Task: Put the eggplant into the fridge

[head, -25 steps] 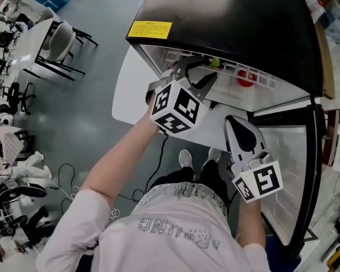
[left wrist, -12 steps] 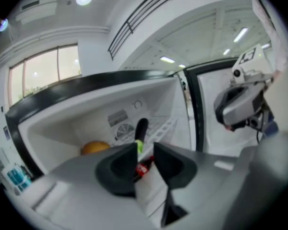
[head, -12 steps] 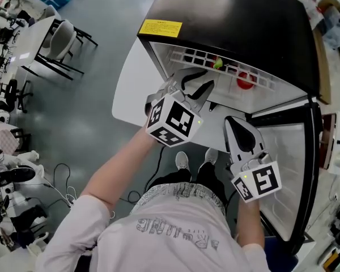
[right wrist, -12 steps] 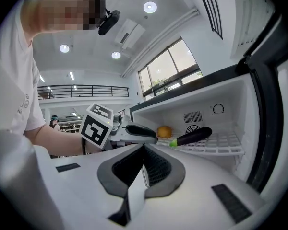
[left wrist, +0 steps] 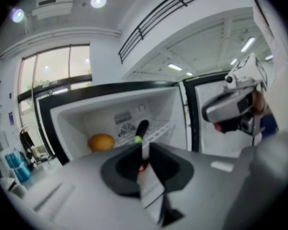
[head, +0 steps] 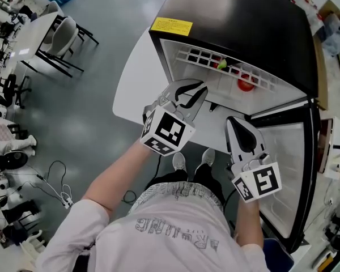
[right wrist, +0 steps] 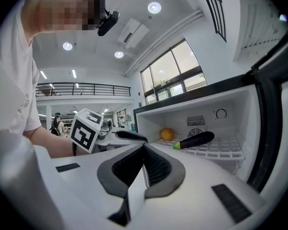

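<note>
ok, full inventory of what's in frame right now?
black-topped, white-lined fridge: 1, black and white, ahead, top compartment open
long eggplant: 1, dark purple with green stem end, lying on the wire shelf in that compartment
wire shelf: 1, white, top compartment
round fruit: 1, orange, back left of the shelf
small red item: 1, red, just below the shelf; can't tell what
rectangular sticker: 1, yellow, fridge top's front corner
desk with chairs: 1, white, far left
left gripper: 1, grey, before the fridge, jaws closing, nothing between
right gripper: 1, grey, beside it, jaws together, empty
</note>
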`<control>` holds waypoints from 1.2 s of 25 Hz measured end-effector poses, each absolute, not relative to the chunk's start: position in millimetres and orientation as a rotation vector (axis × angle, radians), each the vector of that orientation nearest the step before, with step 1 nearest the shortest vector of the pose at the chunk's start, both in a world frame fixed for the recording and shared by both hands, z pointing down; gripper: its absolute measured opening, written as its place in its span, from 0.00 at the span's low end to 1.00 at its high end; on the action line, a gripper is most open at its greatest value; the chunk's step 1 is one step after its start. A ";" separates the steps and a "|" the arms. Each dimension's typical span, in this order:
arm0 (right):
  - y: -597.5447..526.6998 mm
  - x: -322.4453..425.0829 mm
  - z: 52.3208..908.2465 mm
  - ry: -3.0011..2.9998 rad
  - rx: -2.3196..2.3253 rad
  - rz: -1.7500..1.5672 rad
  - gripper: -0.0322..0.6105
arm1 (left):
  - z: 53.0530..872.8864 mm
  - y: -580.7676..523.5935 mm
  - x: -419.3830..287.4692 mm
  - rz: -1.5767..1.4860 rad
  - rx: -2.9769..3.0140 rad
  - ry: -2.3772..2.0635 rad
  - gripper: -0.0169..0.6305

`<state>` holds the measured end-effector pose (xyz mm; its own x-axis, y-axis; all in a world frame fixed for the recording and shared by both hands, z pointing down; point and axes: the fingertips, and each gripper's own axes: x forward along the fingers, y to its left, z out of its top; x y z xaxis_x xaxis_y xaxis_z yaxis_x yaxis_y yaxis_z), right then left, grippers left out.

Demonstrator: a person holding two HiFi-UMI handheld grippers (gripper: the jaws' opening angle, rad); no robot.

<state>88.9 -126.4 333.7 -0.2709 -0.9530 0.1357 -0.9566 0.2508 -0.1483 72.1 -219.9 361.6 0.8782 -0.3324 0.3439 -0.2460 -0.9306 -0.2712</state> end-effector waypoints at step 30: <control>-125.3 61.2 318.5 -2.479 1.811 0.238 0.05 | 350.4 -191.1 16.6 -0.440 -2.931 0.451 0.04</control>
<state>61.2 -125.3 318.5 -0.3066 -0.9413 0.1411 -0.9510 0.2966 -0.0878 16.6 -191.1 350.4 0.9120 -0.3137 0.2642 -0.2716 -0.9447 -0.1838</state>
